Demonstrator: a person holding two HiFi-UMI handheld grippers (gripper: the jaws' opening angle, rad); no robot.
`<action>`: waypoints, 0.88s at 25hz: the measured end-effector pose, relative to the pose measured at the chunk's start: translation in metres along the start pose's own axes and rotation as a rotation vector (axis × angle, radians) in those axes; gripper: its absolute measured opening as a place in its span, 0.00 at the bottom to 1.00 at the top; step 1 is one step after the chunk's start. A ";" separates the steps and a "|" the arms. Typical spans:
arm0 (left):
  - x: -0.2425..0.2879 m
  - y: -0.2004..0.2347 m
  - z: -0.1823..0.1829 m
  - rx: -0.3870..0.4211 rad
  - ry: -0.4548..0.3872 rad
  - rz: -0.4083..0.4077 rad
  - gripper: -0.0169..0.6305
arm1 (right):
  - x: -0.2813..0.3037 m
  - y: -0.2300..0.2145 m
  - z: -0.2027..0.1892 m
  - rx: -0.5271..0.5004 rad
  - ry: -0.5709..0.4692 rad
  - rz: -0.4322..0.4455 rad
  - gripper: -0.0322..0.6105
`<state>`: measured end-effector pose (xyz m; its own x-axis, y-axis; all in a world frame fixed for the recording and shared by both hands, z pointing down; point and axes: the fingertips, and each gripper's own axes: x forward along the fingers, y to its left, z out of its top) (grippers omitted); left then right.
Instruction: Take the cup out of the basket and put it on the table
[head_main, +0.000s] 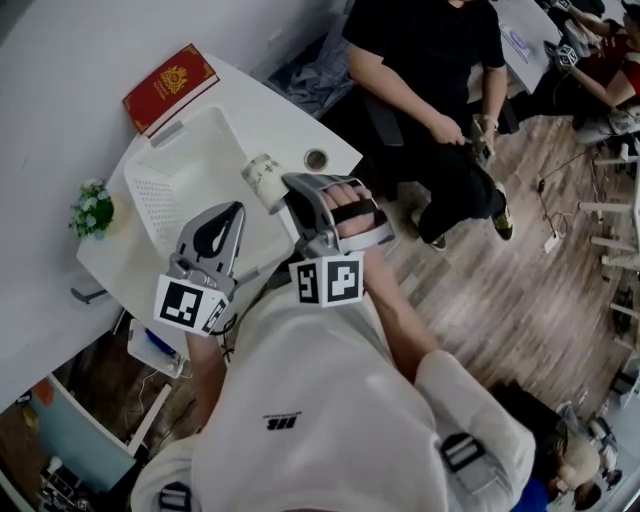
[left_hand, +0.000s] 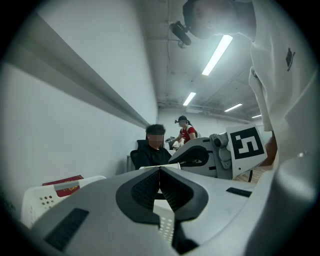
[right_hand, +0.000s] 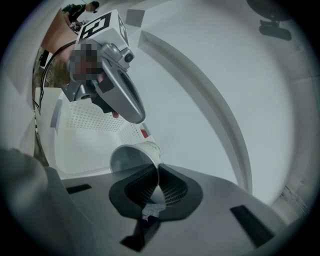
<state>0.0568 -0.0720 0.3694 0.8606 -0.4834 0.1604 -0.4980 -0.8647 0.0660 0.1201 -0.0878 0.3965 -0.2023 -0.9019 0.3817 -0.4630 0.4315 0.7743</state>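
A white paper cup (head_main: 263, 180) with dark print hangs tilted over the right rim of the white perforated basket (head_main: 165, 205). My right gripper (head_main: 288, 187) is shut on the cup's rim. In the right gripper view the cup (right_hand: 132, 157) shows its open mouth, its wall pinched between the dark pads (right_hand: 172, 189), with the basket (right_hand: 85, 140) behind it. My left gripper (head_main: 236, 208) hovers over the basket's near side, beside the right one. Its jaws meet with nothing between them (left_hand: 160, 169). The left gripper view also shows the right gripper (left_hand: 197, 156) and the basket's wall (left_hand: 42, 202).
A red book (head_main: 170, 85) lies on the white table (head_main: 295, 120) beyond the basket. A small round object (head_main: 316, 159) sits near the table's right edge and a little flower pot (head_main: 92, 208) at the left. A seated person (head_main: 430, 90) is close to the right.
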 end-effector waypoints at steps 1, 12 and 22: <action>0.004 -0.002 -0.001 0.000 0.003 -0.009 0.04 | 0.000 0.000 -0.005 0.004 0.009 -0.002 0.08; 0.039 -0.009 -0.011 -0.004 0.046 -0.086 0.04 | 0.018 0.021 -0.065 0.050 0.116 0.040 0.09; 0.063 -0.004 -0.022 -0.022 0.081 -0.116 0.04 | 0.052 0.061 -0.111 0.079 0.159 0.121 0.09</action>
<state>0.1104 -0.0957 0.4004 0.9016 -0.3667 0.2295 -0.3984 -0.9106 0.1100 0.1766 -0.1059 0.5198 -0.1247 -0.8265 0.5489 -0.5112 0.5277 0.6784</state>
